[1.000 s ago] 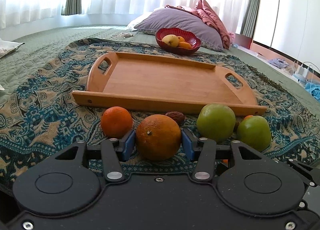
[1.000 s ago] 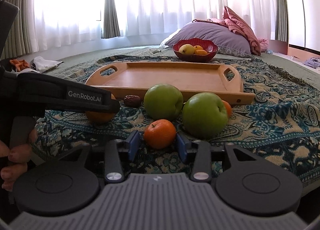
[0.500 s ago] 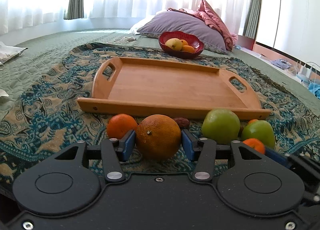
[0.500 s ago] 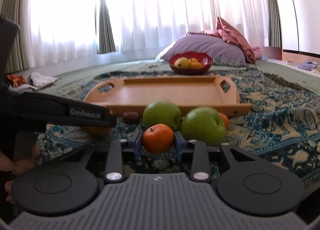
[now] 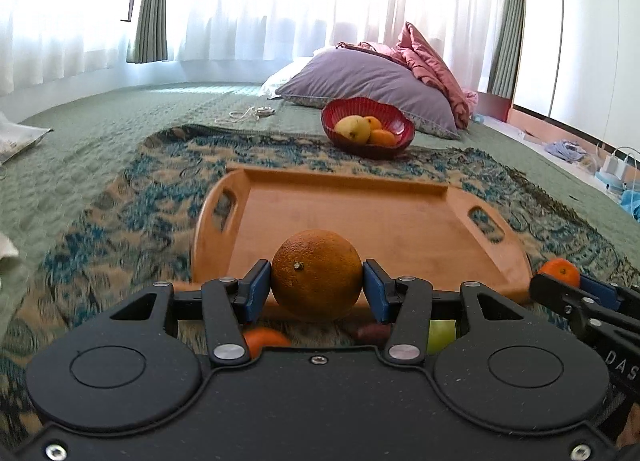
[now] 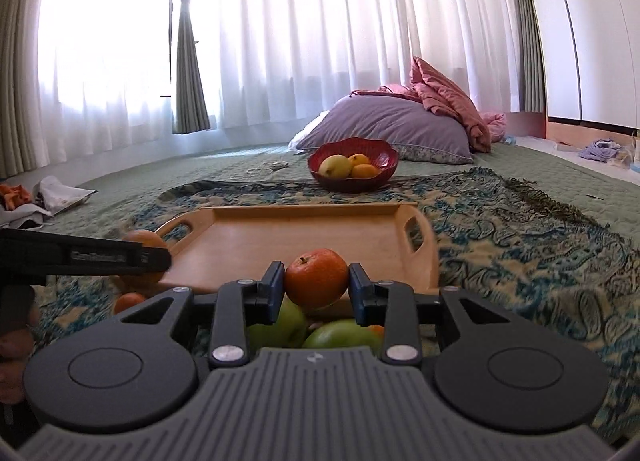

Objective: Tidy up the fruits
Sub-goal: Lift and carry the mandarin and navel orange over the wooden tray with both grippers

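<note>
My left gripper (image 5: 316, 287) is shut on a large orange (image 5: 316, 275) and holds it raised at the near rim of the wooden tray (image 5: 360, 221). My right gripper (image 6: 316, 289) is shut on a small mandarin (image 6: 316, 277), also raised before the tray (image 6: 304, 233). That mandarin shows at the right edge of the left wrist view (image 5: 560, 271). Two green apples (image 6: 340, 335) lie on the cloth below my right gripper. A small orange (image 5: 264, 339) and a dark date (image 5: 370, 333) lie below my left gripper.
A red bowl (image 5: 368, 129) with a yellow fruit and oranges stands behind the tray. A purple pillow (image 5: 372, 81) and pink cloth lie beyond it. The patterned blanket (image 6: 520, 245) covers the green bed. Clutter lies at the far left (image 6: 52, 197).
Both grippers have lifted their fruit off the cloth and moved forward toward the tray. The fruit left on the cloth has dropped below the grippers in both views.
</note>
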Available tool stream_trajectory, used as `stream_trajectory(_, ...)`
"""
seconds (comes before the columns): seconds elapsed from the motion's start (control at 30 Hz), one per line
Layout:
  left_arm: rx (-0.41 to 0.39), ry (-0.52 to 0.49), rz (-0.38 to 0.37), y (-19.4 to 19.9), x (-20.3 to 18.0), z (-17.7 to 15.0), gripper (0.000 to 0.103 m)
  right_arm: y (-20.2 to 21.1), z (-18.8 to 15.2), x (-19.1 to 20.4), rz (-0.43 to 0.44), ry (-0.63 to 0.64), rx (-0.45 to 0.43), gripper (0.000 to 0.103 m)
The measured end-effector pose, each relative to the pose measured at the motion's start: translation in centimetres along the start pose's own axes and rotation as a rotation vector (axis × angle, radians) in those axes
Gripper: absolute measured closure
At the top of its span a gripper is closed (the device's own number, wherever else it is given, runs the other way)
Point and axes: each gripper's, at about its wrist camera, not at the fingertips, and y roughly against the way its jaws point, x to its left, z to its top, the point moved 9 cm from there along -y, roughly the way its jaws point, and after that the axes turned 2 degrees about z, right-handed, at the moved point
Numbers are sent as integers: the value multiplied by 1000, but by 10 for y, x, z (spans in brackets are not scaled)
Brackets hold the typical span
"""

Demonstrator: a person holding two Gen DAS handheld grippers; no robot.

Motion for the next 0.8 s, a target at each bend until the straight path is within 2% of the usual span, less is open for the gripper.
stream_trajectory(0.17,11,-7,-8,-21,8,30,55,-21,17,-18,-7,-28,39,64)
stream_trajectory(0.27,53,9,-27,-39,16,39,55,-38,27,-27,-4,-39,75,64)
stream_trajectory(0.4,133,45,-31,-67,29,39,55,-69,31,-36,12,-50,151,64)
stream_trajectory(0.63,238,15,10,-104,44,31,55,-121,24,-49,-9,-63,294,64)
stream_trajectory(0.8,251,-29,16,-113,45,31,55,-138,18,-55,-19,-85,336,64)
